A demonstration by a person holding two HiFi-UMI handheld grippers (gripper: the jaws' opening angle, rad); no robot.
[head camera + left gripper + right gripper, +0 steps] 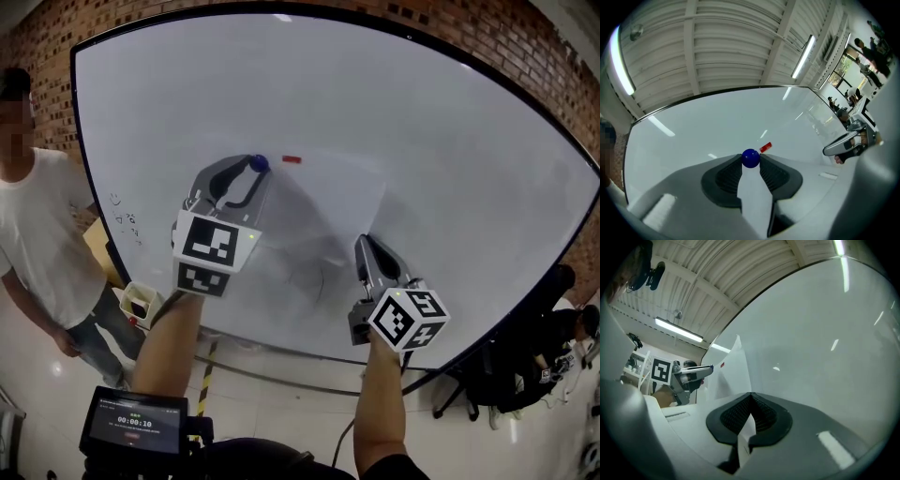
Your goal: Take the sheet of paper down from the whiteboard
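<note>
- The whiteboard (pixel 450 122) stands upright and fills the head view; the task's thing hangs near its middle.
- The sheet of paper (pixel 319 225) lies against the board, pinned along its top edge, not yet down; its lower right corner lifts slightly off the surface.
- The left gripper (pixel 248 173) is at the sheet's top left corner; its jaws are clamped on the pin there.
- The right gripper (pixel 363 244) has its jaws pressed together on the sheet's lower right edge, steadying it.
- The blue magnet (pixel 750 158) sits between the left jaw tips, both touching it; the step in hand looks like plucking it off; that calls for a straight pull away from the board, without dragging the paper.
- The red magnet (pixel 292 158), near the blue one on the top edge, is untouched; it likely has to come off before the sheet is free.
</note>
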